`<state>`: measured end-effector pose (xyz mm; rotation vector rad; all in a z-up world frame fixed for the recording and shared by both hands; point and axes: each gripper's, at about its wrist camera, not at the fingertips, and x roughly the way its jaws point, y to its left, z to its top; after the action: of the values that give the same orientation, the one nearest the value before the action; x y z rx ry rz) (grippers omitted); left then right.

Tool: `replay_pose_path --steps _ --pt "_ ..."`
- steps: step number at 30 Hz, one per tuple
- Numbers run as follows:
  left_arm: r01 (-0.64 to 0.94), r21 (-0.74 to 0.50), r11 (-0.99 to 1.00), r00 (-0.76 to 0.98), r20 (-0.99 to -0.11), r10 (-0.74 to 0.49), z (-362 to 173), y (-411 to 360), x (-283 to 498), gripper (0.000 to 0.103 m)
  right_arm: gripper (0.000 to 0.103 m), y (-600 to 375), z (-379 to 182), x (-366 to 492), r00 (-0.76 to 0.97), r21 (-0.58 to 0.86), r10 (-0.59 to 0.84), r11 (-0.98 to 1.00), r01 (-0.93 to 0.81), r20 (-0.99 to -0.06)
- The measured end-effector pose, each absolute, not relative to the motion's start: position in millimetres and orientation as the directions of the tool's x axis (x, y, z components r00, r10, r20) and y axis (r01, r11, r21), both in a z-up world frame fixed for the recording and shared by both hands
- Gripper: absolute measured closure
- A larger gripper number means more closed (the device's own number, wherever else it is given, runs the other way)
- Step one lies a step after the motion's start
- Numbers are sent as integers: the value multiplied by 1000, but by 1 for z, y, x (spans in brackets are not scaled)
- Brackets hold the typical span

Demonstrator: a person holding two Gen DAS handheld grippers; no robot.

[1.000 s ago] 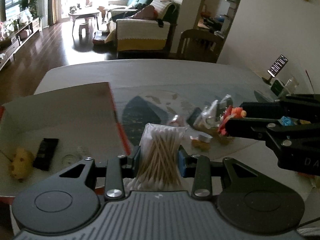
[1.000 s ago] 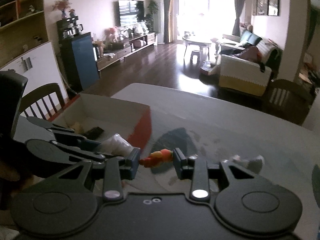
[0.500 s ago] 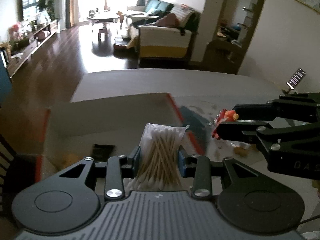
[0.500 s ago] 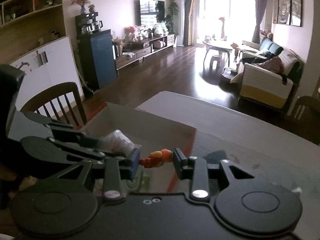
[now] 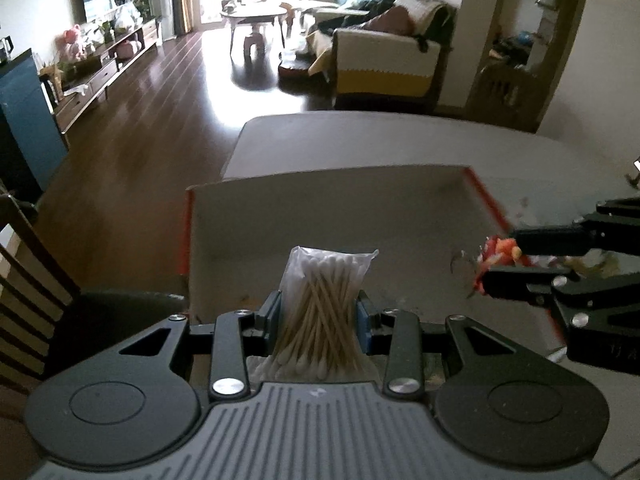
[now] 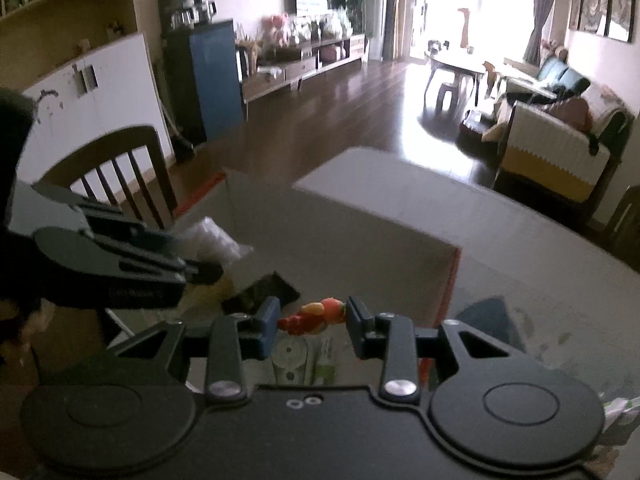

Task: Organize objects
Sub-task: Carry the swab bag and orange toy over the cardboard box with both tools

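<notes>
The left claw (image 5: 319,314) pinches a clear bag of cotton swabs (image 5: 320,320) between its blue pads, the bag standing upright with the white tips fanned at the top and the wooden sticks crossed below, held above the near part of a shallow white box with a red rim (image 5: 486,196) that sits on the grey worktop (image 5: 400,140). In the left wrist view the box floor ahead of the bag looks bare, and the right claw (image 5: 496,258) comes in from the right edge, gripping a small red and orange toy figure (image 5: 498,250) over the box's right rim. The right wrist view shows what the first hides: under and just beyond the right claw (image 6: 312,316), which holds the toy figure (image 6: 316,314) crosswise between its pads, the box holds a flat black rectangular item (image 6: 262,292), something yellow (image 6: 218,286) beside it that is partly covered by the other gripper, a round white disc (image 6: 290,354) and a pale green-marked packet (image 6: 326,364) near the claw. From this side the left claw (image 6: 208,270) appears at the left with the bag (image 6: 212,240) as a whitish crumpled bundle, hanging over the box's left part. A dark wooden chair (image 6: 116,172) stands beyond the box on the left, and only this view shows the blue cabinet (image 6: 212,76); both show the sofa with the yellow-trimmed throw (image 5: 384,64) across the dark wood floor.
</notes>
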<state>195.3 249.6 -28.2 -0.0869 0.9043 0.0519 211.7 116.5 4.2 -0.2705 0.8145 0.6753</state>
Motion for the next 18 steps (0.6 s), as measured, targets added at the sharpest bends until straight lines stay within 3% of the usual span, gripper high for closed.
replay_pose_path --steps 6,18 --pt "-56 -32 998 593 -805 7 -48 253 205 67 68 130 -31 220 446 4 379 766 -643 -811" --pt "10 -12 1000 523 -852 -16 -81 242 223 67 67 141 -54 223 395 -9 327 761 -649 -858"
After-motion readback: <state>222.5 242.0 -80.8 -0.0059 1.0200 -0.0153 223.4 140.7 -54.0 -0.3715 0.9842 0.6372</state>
